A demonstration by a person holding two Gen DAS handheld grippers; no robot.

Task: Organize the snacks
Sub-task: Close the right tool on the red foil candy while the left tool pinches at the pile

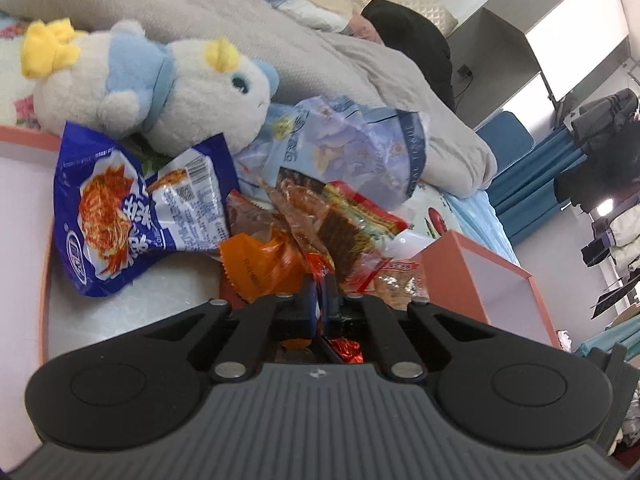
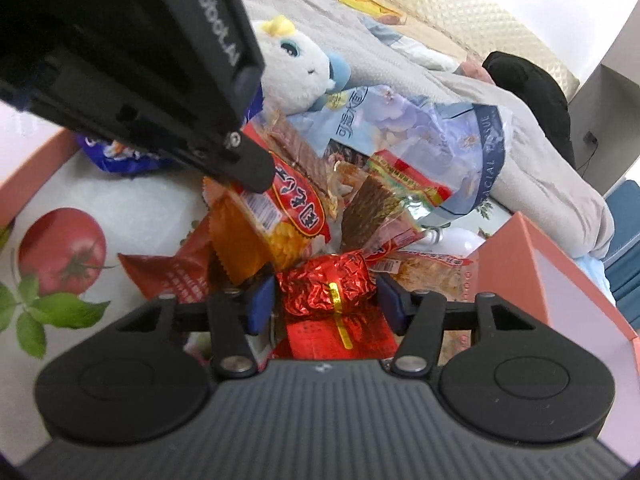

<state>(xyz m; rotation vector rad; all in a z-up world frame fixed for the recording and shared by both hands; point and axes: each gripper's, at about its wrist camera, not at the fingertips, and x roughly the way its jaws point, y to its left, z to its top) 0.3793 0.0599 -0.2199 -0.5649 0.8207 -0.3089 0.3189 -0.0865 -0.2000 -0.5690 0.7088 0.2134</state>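
Left claw [image 1: 319, 280] pinched closed; right claw [image 2: 326, 292] half spread.

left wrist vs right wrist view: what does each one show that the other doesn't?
Left wrist only: the whole blue kimchi packet, and the left gripper with its fingers shut on a thin red wrapper edge.

Right wrist only: the crinkled red foil packet between the right gripper fingers, a tomato print on the sheet, and the left gripper's black body across the top left.

Both: the plush toy, the pale blue tissue pack, the snack pile and the pink box.
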